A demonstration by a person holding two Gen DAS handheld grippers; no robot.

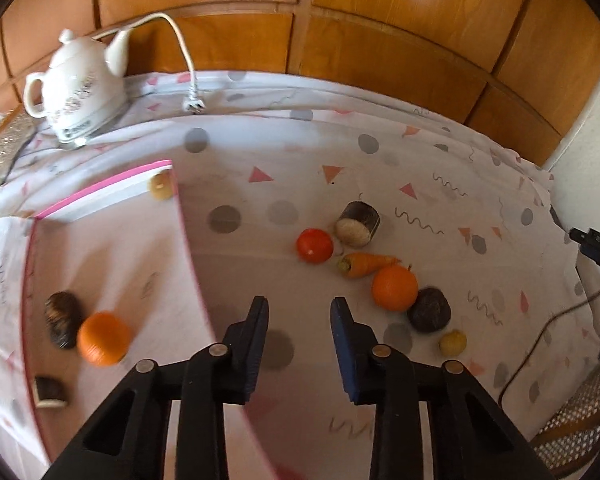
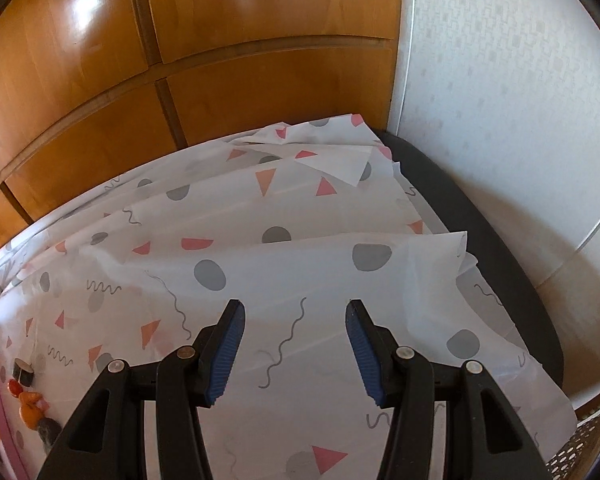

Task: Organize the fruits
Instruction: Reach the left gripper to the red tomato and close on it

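Observation:
My left gripper hangs open and empty over the right wall of a pink-rimmed white tray. In the tray lie an orange, a dark brown fruit, a small yellowish fruit in the far corner and a brown cut piece. To the gripper's right, on the patterned cloth, lie a tomato, a brown cylinder, a carrot, a second orange, a dark round fruit and a small yellow fruit. My right gripper is open over bare cloth, far from the fruit group.
A white kettle with its cord and plug stands at the back left. Wooden panels close the far side. A black edge and a white wall bound the cloth on the right.

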